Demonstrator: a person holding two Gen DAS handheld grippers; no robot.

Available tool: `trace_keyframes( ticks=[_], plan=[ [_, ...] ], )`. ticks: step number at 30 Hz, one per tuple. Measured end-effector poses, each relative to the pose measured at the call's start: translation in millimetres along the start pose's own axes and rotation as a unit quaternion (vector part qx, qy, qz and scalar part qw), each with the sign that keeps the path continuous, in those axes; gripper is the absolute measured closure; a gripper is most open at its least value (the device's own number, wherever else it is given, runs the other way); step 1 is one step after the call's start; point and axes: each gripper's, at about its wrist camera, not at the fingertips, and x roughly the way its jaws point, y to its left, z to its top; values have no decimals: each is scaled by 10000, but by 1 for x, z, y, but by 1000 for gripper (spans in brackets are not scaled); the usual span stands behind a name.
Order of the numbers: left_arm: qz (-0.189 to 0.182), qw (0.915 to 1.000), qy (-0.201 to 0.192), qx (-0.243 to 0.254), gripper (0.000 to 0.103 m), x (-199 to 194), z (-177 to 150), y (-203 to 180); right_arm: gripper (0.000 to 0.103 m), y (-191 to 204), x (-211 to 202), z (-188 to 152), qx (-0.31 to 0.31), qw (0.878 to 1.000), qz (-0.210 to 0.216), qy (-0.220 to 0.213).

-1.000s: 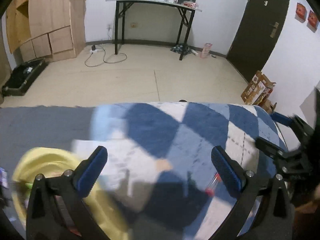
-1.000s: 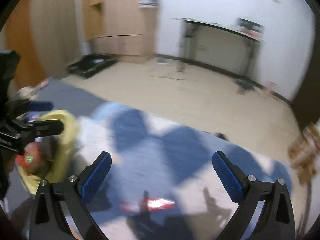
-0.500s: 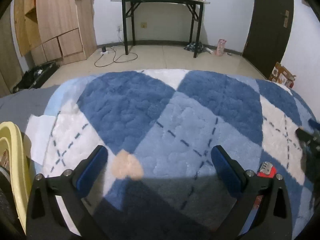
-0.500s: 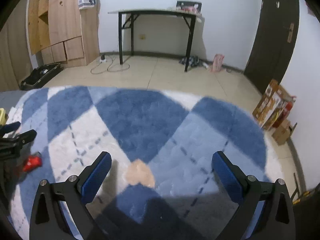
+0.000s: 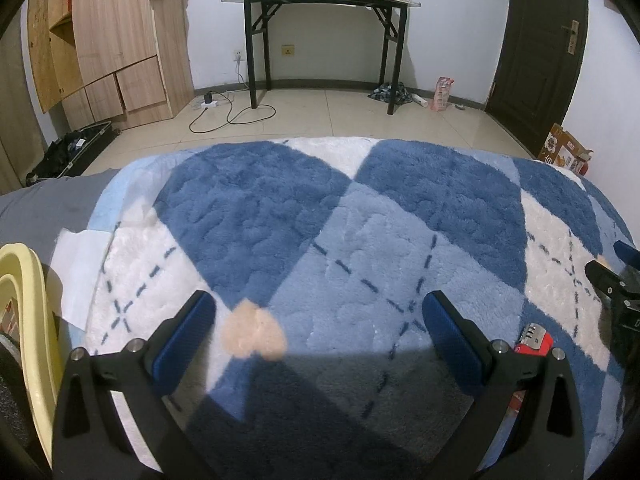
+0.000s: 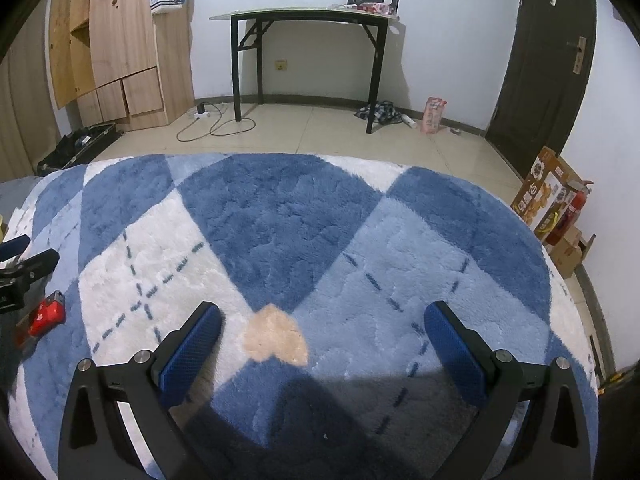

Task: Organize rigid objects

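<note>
Left gripper (image 5: 319, 322) spread wide, nothing between the blue pads, hovering over blue-and-white argyle rug (image 5: 360, 216). Right gripper (image 6: 323, 330) likewise spread, empty, above same rug. Red combination lock (image 5: 534, 339) lying on rug just beside left gripper's right finger, near rug's near edge. Yellow basin (image 5: 24, 320) at far left, beside rug.

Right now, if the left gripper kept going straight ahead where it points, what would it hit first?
Probably the blue checked rug: the left gripper, open and empty, angles toward it. The red lock sits off to its right.
</note>
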Motion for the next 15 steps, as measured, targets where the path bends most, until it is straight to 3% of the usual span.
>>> trace_keyframes(
  ticks=[15],
  plan=[
    [2,10000,2,0,0,-1,1,1,0,-1,0,1,-70,10000,-53,4]
  ],
)
